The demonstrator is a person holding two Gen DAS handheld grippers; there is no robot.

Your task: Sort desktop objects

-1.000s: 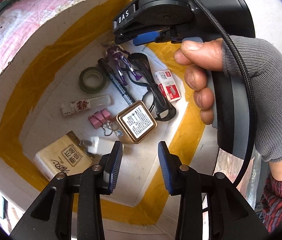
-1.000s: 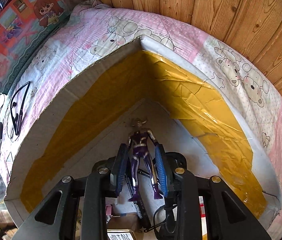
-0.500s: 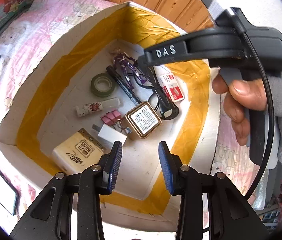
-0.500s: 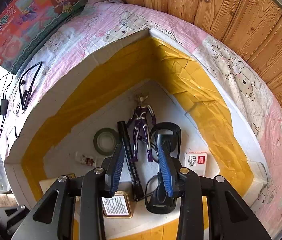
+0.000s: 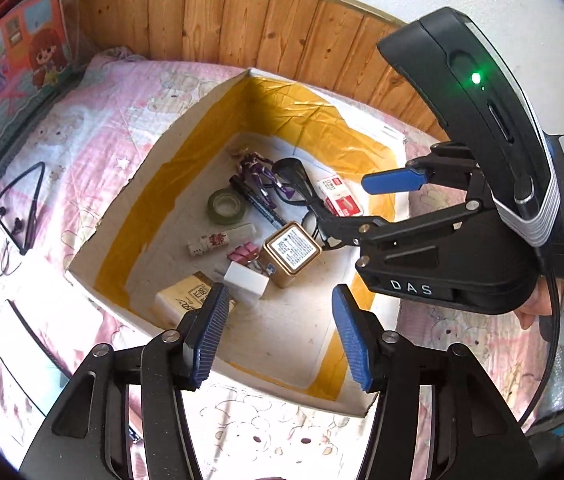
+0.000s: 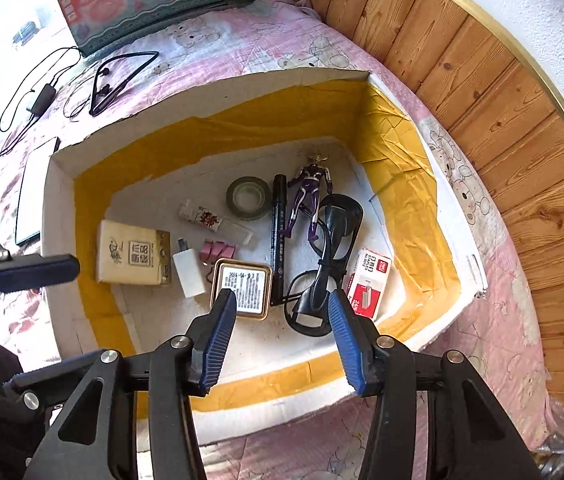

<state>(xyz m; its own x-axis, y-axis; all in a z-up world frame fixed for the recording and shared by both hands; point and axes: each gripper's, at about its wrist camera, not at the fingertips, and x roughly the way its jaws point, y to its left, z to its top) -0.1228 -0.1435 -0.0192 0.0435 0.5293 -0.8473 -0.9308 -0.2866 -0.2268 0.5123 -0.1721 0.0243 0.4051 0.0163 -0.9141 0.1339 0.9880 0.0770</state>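
The box [image 6: 58, 184] is a shallow white foam container whose inner walls are lined with yellow tape; it rests on a pink quilted cover printed with bears [image 6: 242, 40], beside a wood-panelled wall [image 6: 501, 120]. All sorted objects lie on the box floor. Along the far side: a purple-and-silver action figure [image 6: 309, 196] on its back, a black marker [image 6: 278, 232] just beside it, and a roll of dark green tape [image 6: 248, 197] lying flat. A pair of black-framed glasses [image 6: 321, 264] lies folded next to the figure's legs, with a red-and-white staple box [image 6: 367, 280] just beside it (nearest the right wall). Toward the middle: a square gold-rimmed tin [image 6: 242, 286] with a printed white label, pink binder clips [image 6: 220, 249], a white charger plug [image 6: 188, 274], a small printed tube [image 6: 214, 220], and a cream tissue pack [image 6: 134, 258]. The left gripper [image 5: 278, 336] hovers above the near edge of the box; its jaws have just been opening and stand wide, with nothing between them. The right gripper [image 6: 282, 344] also hovers above the box, its jaws likewise just opening, spread wide and empty.
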